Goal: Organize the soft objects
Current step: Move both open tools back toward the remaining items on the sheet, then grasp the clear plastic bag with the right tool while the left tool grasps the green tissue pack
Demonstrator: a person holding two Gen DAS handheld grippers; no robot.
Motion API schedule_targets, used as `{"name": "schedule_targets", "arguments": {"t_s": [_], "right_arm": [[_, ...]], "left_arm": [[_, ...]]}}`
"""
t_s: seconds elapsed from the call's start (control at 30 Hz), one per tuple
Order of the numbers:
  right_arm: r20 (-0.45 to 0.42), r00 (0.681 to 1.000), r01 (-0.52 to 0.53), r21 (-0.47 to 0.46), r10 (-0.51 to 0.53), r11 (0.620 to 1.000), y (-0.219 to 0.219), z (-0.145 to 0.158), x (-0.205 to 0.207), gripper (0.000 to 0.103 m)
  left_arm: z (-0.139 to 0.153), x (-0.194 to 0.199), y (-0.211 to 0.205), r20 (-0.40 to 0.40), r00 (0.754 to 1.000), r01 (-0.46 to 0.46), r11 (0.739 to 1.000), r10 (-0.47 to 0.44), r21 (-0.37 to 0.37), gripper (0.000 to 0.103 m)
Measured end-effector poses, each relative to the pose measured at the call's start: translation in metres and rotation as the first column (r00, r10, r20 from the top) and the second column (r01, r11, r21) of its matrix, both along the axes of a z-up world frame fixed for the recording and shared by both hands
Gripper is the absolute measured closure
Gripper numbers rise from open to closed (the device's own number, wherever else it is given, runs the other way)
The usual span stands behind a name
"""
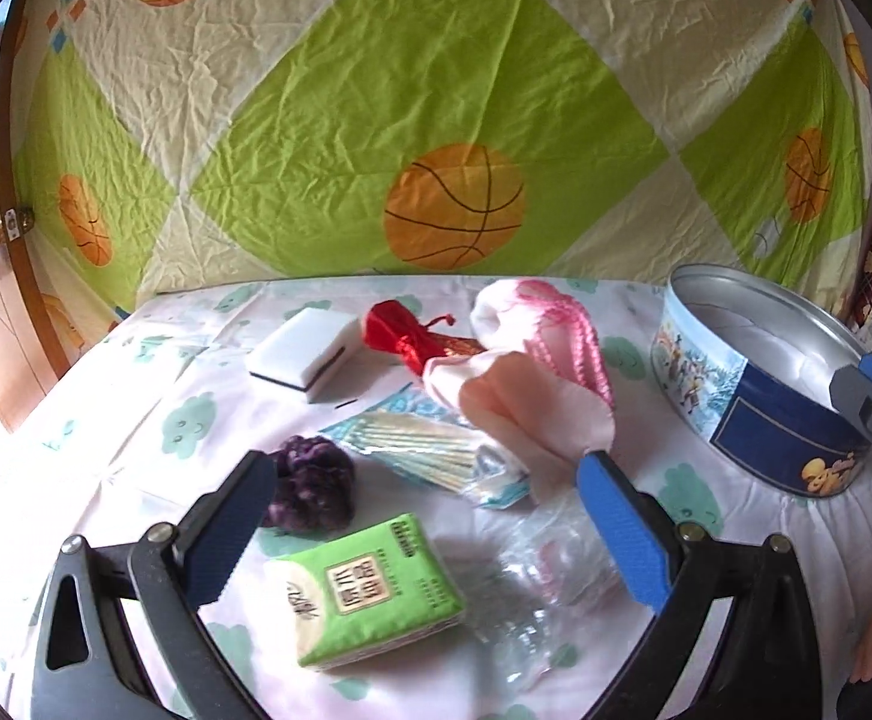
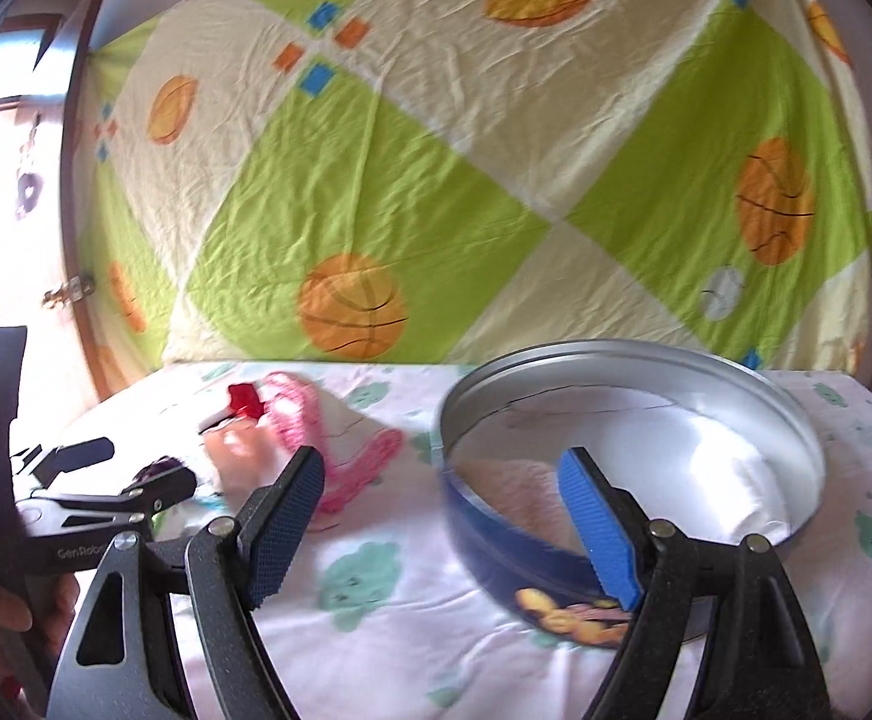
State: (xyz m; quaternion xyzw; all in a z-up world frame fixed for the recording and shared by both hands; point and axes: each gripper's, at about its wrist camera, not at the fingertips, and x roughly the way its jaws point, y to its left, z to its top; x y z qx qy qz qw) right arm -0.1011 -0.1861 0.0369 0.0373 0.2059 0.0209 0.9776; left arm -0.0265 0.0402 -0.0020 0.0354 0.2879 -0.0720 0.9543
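A: Start at the fingers. What are they doing?

B: Both pairs are spread wide with nothing between them. The left gripper (image 1: pixel 424 510) hangs over the clutter, its blue pads straddling a green tissue pack (image 1: pixel 370 591), with a purple scrunchie (image 1: pixel 313 489) just beside the left pad. The right gripper (image 2: pixel 442 531) is released too — its right finger is over the near wall of the round tin (image 2: pixel 634 414), the left finger outside it above the cloth.

A: And the soft things?

B: Mostly loose on the cloud-print cloth (image 1: pixel 154 414). Beyond the scrunchie lie a packet of cotton swabs (image 1: pixel 430 450), some crinkled clear plastic (image 1: pixel 532 588), a peach and pink fabric bundle (image 1: pixel 520 402) with pink cord (image 1: pixel 562 324), a red drawstring pouch (image 1: pixel 400 330) and a white sponge (image 1: pixel 307 354). The tin stands well to the right; something pale pink seems to lie in it already, though the view is blurred.

A: So the step in hand?

B: I'd judge a pick by the left — the tissue pack is the nearest candidate. Lower squarely, close across its short width, and keep the pad clear of the scrunchie so it isn't dragged along. The plastic touches the pack's right edge, so lift straight up before crossing to the tin.
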Motion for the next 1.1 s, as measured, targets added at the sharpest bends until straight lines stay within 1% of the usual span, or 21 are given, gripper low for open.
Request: {"name": "schedule_targets", "arguments": {"t_s": [0.13, 0.23, 0.3, 0.43, 0.53, 0.63, 0.67, 0.73, 0.77, 0.8, 0.83, 0.87, 0.9, 0.93, 0.97, 1.03, 1.07, 1.1], "right_arm": [[-0.078, 0.994, -0.078, -0.007, 0.077, 0.997, 0.027, -0.007, 0.011, 0.021], [-0.143, 0.978, -0.151, -0.001, 0.149, 0.989, 0.047, -0.013, 0.022, 0.021], [-0.188, 0.963, -0.195, 0.002, 0.191, 0.981, 0.06, -0.018, 0.03, 0.021], [-0.302, 0.912, -0.283, 0.023, 0.277, 0.959, 0.084, -0.032, 0.047, 0.021], [-0.393, 0.877, -0.273, 0.067, 0.277, 0.96, 0.092, -0.046, 0.063, 0.021], [-0.45, 0.847, -0.239, 0.156, 0.284, 0.958, 0.09, -0.059, 0.076, 0.021], [-0.457, 0.839, -0.233, 0.187, 0.295, 0.954, 0.088, -0.061, 0.079, 0.021], [-0.443, 0.845, -0.226, 0.212, 0.3, 0.951, 0.089, -0.059, 0.082, 0.021], [-0.441, 0.84, -0.237, 0.227, 0.317, 0.945, 0.092, -0.059, 0.083, 0.023], [-0.449, 0.834, -0.245, 0.222, 0.321, 0.944, 0.096, -0.059, 0.084, 0.027], [-0.451, 0.835, -0.25, 0.201, 0.316, 0.947, 0.101, -0.058, 0.084, 0.036], [-0.459, 0.832, -0.257, 0.181, 0.312, 0.949, 0.106, -0.057, 0.083, 0.04], [-0.463, 0.834, -0.257, 0.156, 0.3, 0.954, 0.109, -0.056, 0.083, 0.051], [-0.466, 0.828, -0.272, 0.151, 0.311, 0.95, 0.113, -0.056, 0.082, 0.057], [-0.465, 0.826, -0.282, 0.151, 0.319, 0.948, 0.114, -0.055, 0.083, 0.058], [-0.455, 0.818, -0.305, 0.178, 0.353, 0.936, 0.113, -0.053, 0.082, 0.074], [-0.444, 0.815, -0.316, 0.195, 0.371, 0.929, 0.112, -0.052, 0.081, 0.079], [-0.43, 0.817, -0.325, 0.208, 0.385, 0.923, 0.11, -0.05, 0.079, 0.086]], "left_arm": [[-0.001, -0.002, 0.031, -0.012, 0.999, -0.045, 0.999, 0.045, -0.003, 0.001], [-0.003, -0.001, 0.054, -0.033, 0.996, -0.089, 0.996, 0.088, -0.018, 0.001], [-0.005, 0.0, 0.07, -0.057, 0.992, -0.113, 0.993, 0.11, -0.036, 0.001], [-0.009, 0.0, 0.091, -0.089, 0.985, -0.155, 0.986, 0.15, -0.058, 0.001], [-0.011, -0.001, 0.098, -0.092, 0.983, -0.165, 0.985, 0.16, -0.048, 0.001], [-0.011, -0.002, 0.103, -0.096, 0.982, -0.168, 0.984, 0.162, -0.053, 0.001], [-0.011, -0.002, 0.103, -0.099, 0.982, -0.166, 0.984, 0.16, -0.059, 0.001], [-0.011, -0.001, 0.104, -0.105, 0.982, -0.167, 0.984, 0.159, -0.064, 0.001], [-0.012, -0.001, 0.104, -0.108, 0.981, -0.168, 0.984, 0.16, -0.063, 0.001], [-0.012, -0.001, 0.104, -0.109, 0.981, -0.167, 0.984, 0.16, -0.061, 0.001], [-0.012, -0.001, 0.104, -0.109, 0.981, -0.166, 0.984, 0.159, -0.06, 0.001], [-0.012, -0.001, 0.103, -0.107, 0.981, -0.166, 0.985, 0.159, -0.057, 0.001], [-0.011, -0.002, 0.103, -0.105, 0.982, -0.166, 0.985, 0.16, -0.054, 0.001], [-0.011, -0.002, 0.102, -0.103, 0.982, -0.167, 0.985, 0.161, -0.052, 0.001], [-0.011, -0.002, 0.102, -0.103, 0.982, -0.166, 0.985, 0.16, -0.05, 0.001], [-0.012, -0.002, 0.101, -0.106, 0.982, -0.165, 0.985, 0.159, -0.047, 0.001], [-0.012, -0.003, 0.1, -0.107, 0.982, -0.164, 0.985, 0.159, -0.044, 0.001], [-0.012, -0.003, 0.099, -0.107, 0.982, -0.162, 0.986, 0.157, -0.043, 0.001]]}}
